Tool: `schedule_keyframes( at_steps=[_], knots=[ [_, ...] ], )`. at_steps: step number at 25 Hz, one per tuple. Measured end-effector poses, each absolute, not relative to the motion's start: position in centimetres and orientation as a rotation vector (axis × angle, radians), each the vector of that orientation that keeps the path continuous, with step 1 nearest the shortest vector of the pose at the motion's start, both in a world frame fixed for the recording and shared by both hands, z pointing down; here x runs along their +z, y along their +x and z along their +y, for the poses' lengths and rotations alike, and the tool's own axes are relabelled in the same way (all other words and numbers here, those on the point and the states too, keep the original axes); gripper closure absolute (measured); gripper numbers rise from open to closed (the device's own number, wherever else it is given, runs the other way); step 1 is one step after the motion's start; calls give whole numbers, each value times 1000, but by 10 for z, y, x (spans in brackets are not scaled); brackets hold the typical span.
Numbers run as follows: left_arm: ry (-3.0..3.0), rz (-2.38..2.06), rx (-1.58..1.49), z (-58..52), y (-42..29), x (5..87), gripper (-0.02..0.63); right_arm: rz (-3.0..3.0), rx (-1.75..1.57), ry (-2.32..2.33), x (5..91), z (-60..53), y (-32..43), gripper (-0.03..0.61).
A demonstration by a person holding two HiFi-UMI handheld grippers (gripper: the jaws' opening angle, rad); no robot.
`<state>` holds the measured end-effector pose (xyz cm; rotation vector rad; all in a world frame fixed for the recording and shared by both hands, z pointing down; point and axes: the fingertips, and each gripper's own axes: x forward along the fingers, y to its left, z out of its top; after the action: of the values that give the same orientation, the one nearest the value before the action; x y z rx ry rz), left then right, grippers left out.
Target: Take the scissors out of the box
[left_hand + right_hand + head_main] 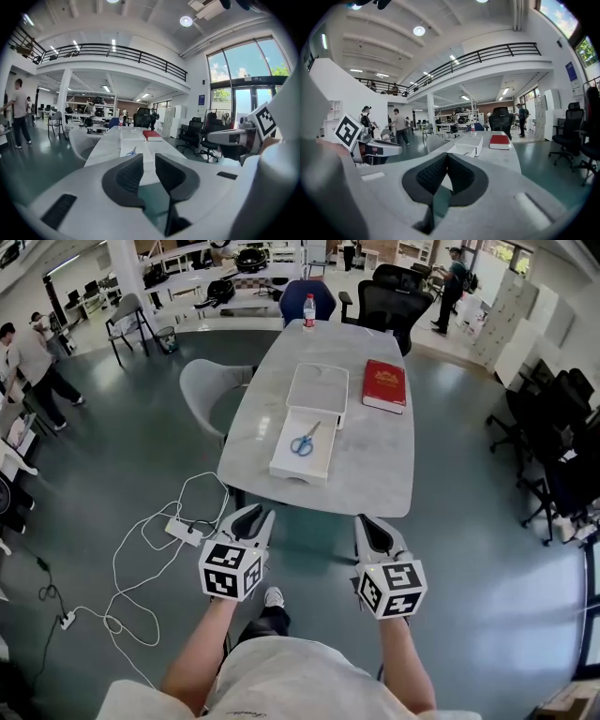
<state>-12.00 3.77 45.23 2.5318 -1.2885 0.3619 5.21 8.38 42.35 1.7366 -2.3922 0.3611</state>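
Note:
Blue-handled scissors (302,442) lie inside an open white box (281,463) on the near half of the pale table (375,474). The box's lid (317,390) rests just behind it. In the left gripper view the scissors (132,151) show small and far ahead. Both grippers hang in front of the table's near edge, well short of the box. My left gripper (253,518) (149,161) has its jaws a narrow gap apart, with nothing between them. The jaws of my right gripper (375,531) (446,159) touch at the tips and hold nothing.
A red book (384,385) lies to the right of the lid, and a water bottle (309,310) stands at the table's far end. A grey chair (211,390) sits at the table's left. A power strip with white cables (183,531) lies on the floor.

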Motion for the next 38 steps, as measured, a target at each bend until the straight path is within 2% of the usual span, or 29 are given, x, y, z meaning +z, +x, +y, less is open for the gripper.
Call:
schedule_keyframes(
  at_steps=[22, 38],
  knots=[
    [2603, -1068, 420, -122, -126, 469, 557, -2260, 376, 1846, 413, -66, 23, 574],
    [2654, -949, 499, -171, -112, 488, 557, -2240, 355, 1880, 416, -121, 18, 574]
  ],
)
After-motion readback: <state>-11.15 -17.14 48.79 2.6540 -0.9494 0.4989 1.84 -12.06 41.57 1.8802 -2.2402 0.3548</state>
